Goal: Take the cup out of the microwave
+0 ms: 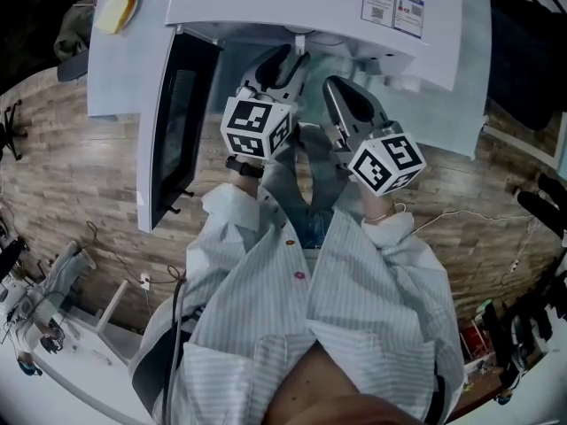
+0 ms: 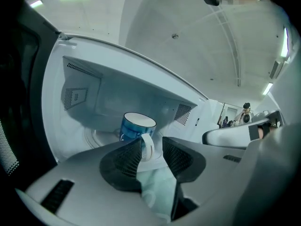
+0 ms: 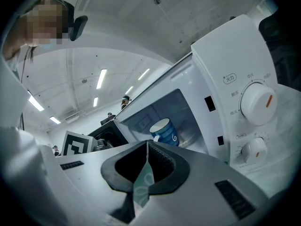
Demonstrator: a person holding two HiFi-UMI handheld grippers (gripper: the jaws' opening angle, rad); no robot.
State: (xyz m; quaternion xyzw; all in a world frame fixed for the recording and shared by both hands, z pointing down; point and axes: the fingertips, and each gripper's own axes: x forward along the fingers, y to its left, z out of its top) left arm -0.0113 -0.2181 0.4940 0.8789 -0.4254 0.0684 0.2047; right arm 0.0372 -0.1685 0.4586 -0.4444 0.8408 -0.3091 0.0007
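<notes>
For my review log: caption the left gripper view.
Open left gripper faces the handle of the blue cup inside the microwave.

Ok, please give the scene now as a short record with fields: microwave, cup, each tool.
microwave: white, door open
cup: blue, upright inside, handle toward the left tool
left tool: jaws apart, at the handle, not gripping
right tool: jaws together, empty, in front of the microwave

The blue ceramic cup point(image 2: 133, 127), white inside and with a white handle, stands upright on the round turntable point(image 2: 99, 138) inside the white microwave point(image 1: 292, 3). Its handle faces the opening. The microwave's dark-windowed door point(image 1: 177, 122) stands swung wide open at the left.
</notes>
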